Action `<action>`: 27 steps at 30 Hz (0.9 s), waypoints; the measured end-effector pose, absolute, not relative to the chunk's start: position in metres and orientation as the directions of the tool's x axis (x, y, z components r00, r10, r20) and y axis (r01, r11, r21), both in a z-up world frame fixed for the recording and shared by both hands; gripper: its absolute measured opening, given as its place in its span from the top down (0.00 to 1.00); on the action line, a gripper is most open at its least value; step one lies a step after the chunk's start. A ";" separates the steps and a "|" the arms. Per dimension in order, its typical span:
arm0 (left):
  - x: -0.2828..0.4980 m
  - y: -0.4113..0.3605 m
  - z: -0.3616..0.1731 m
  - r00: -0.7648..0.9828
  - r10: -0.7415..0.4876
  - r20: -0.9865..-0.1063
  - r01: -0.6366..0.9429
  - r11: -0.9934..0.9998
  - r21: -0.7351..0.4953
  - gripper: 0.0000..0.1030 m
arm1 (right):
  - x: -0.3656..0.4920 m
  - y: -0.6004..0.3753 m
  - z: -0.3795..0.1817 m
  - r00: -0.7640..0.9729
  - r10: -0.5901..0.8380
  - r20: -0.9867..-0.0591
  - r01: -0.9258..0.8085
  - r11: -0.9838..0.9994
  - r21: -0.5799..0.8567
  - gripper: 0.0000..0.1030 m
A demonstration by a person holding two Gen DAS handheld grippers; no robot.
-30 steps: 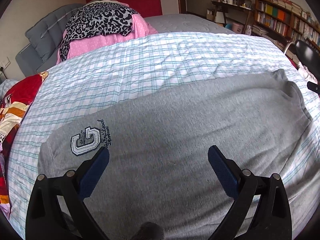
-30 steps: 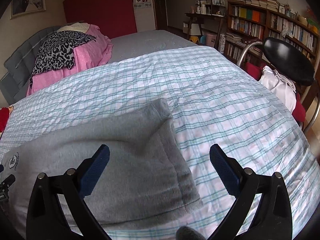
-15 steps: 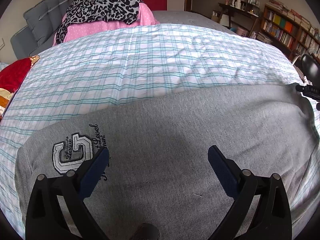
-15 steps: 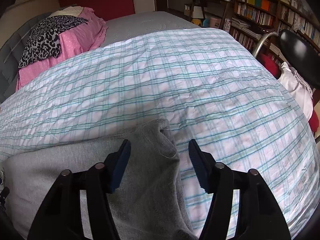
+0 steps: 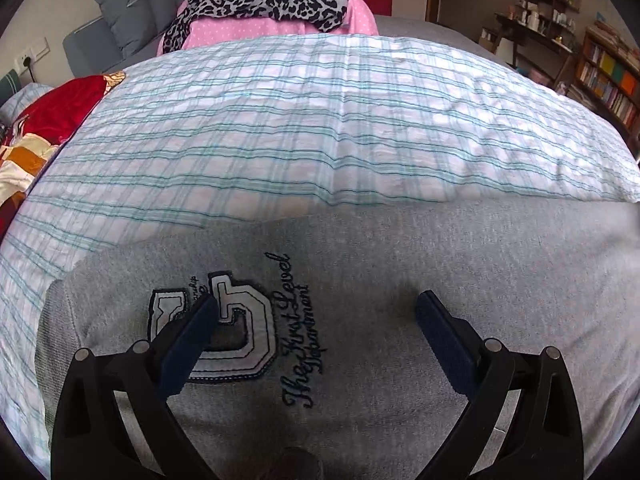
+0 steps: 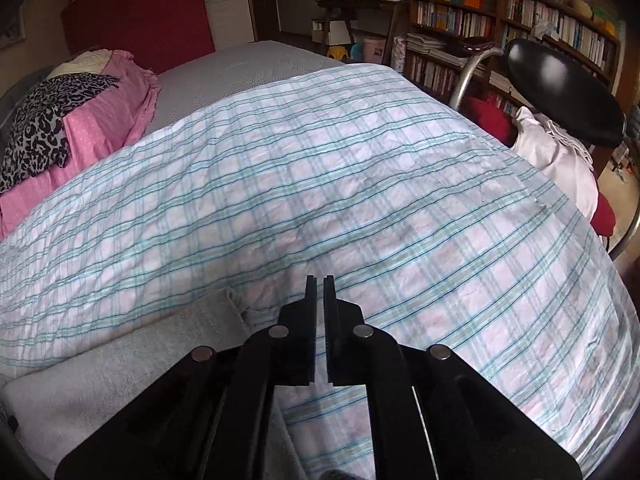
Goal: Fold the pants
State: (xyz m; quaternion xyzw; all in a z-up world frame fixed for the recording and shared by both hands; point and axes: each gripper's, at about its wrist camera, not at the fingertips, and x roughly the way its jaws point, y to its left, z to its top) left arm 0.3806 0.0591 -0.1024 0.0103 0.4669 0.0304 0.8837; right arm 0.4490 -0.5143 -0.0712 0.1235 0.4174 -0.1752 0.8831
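Observation:
Grey sweatpants [image 5: 360,280] lie flat along the near side of the bed, with a white letter patch [image 5: 240,332] and dark script stitched on them. My left gripper [image 5: 316,312] hovers open just above that patch; its left finger overlaps the patch and nothing is between the pads. In the right wrist view the pants' end [image 6: 120,368] sits at lower left, its corner just left of my right gripper [image 6: 320,280]. The right jaws are closing, and only a thin slit is left between them. Whether cloth is pinched there is hidden by the fingers.
A plaid sheet [image 6: 360,184] covers the bed. Pink bedding [image 5: 248,28] with a leopard-print cloth lies at the headboard end. Red and patterned fabric [image 5: 52,120] is bunched at the left edge. A black chair [image 6: 560,92] with white cloth and bookshelves [image 6: 500,12] stand to the right.
Both grippers moved forward and lower over the pants. The right jaws went from wide open to nearly together at the pants' end. The left gripper now sits over the patch, still open.

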 end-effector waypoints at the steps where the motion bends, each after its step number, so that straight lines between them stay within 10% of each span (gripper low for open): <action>1: 0.381 0.060 -0.101 0.569 0.066 -0.820 -0.043 0.998 0.050 0.05 | 0.445 -0.508 -0.070 0.601 -0.184 -0.778 0.388 0.918 0.082 0.58; 3: 0.381 0.061 -0.100 0.573 0.071 -0.816 -0.042 0.997 0.057 0.05 | 0.436 -0.489 -0.066 0.629 -0.137 -0.765 0.341 0.933 0.113 0.31; 27: 0.426 0.147 -0.108 0.530 0.086 -0.844 -0.109 0.993 0.033 0.05 | 0.426 -0.400 -0.112 0.565 -0.108 -0.818 0.094 0.993 -0.065 0.13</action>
